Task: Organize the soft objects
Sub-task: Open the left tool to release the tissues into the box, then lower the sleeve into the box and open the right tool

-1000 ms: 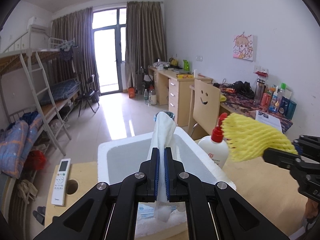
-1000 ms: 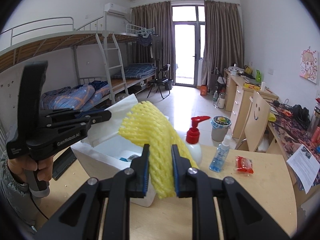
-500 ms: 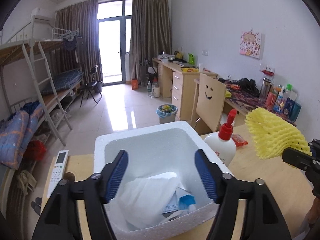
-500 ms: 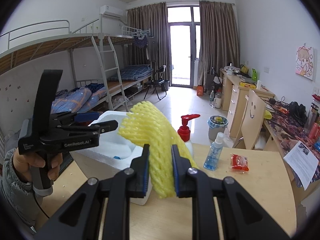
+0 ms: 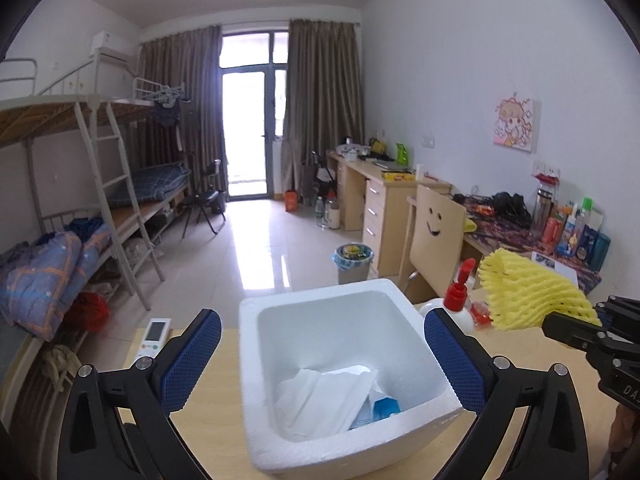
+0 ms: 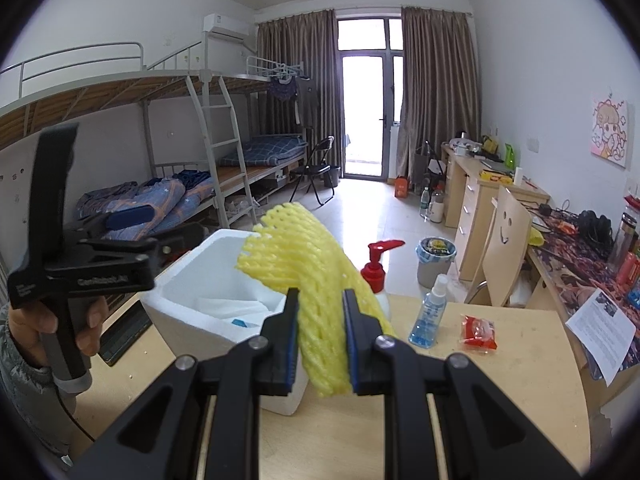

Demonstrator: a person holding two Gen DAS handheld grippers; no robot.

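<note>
left tongs (image 6: 132,236), "genrobot.ai" lettering

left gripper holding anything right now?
No: the left gripper is wide open with nothing between its pads, and the white cloth lies in the foam box.

Dorm room: metal bunk beds (image 6: 168,152), study desks (image 5: 384,196), curtained balcony door (image 5: 250,128).
</note>
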